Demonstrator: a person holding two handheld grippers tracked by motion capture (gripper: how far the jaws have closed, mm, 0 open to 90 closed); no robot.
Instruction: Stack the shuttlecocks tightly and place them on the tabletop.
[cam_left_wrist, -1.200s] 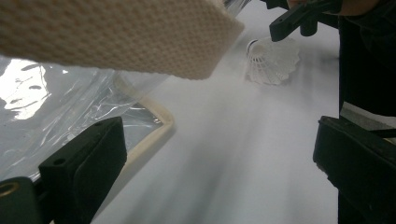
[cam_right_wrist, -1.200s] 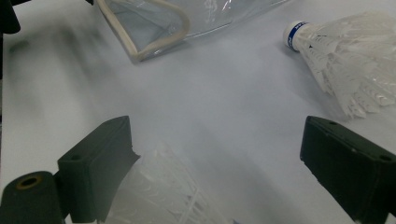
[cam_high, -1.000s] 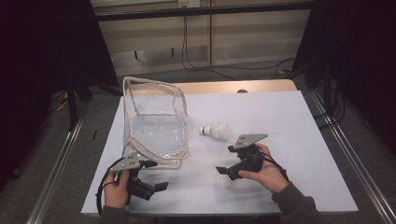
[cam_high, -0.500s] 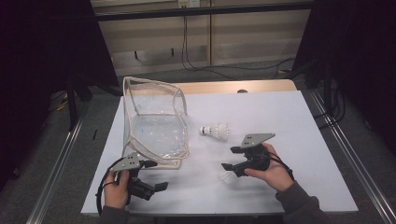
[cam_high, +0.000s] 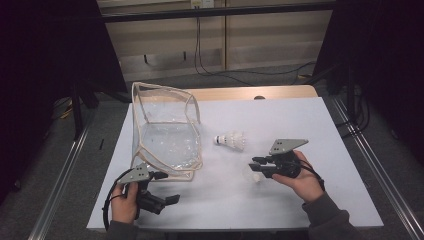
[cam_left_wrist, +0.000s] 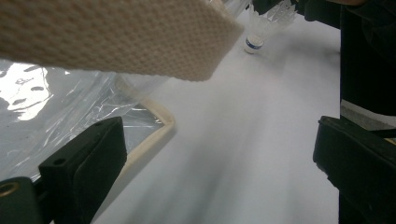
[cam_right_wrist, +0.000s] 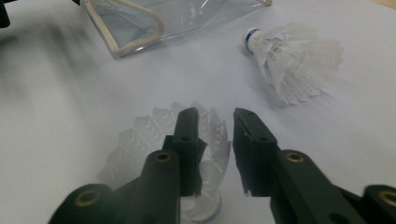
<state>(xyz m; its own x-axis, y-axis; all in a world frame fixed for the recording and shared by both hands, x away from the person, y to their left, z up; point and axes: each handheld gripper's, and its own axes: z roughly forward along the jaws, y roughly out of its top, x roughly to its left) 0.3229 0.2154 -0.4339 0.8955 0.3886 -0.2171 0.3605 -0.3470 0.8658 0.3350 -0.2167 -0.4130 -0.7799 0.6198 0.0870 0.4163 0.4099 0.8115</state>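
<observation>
Two white shuttlecocks lie on the white table. One shuttlecock rests on its side right of a clear bag with cream trim. The other shuttlecock is blurred and sits at the tips of my right gripper. Those jaws have just been closing and stand narrow, with a gap showing and the skirt's edge in it. My left gripper is wide open and empty by the bag's near corner.
A cream woven strap of the bag crosses the top of the left gripper view. A wooden edge runs behind the white sheet. Metal rails line the floor on both sides.
My right gripper has shifted to the right and its jaws have narrowed from wide to nearly together. The shuttlecock at its tips has shifted the same way. The left gripper has kept still.
</observation>
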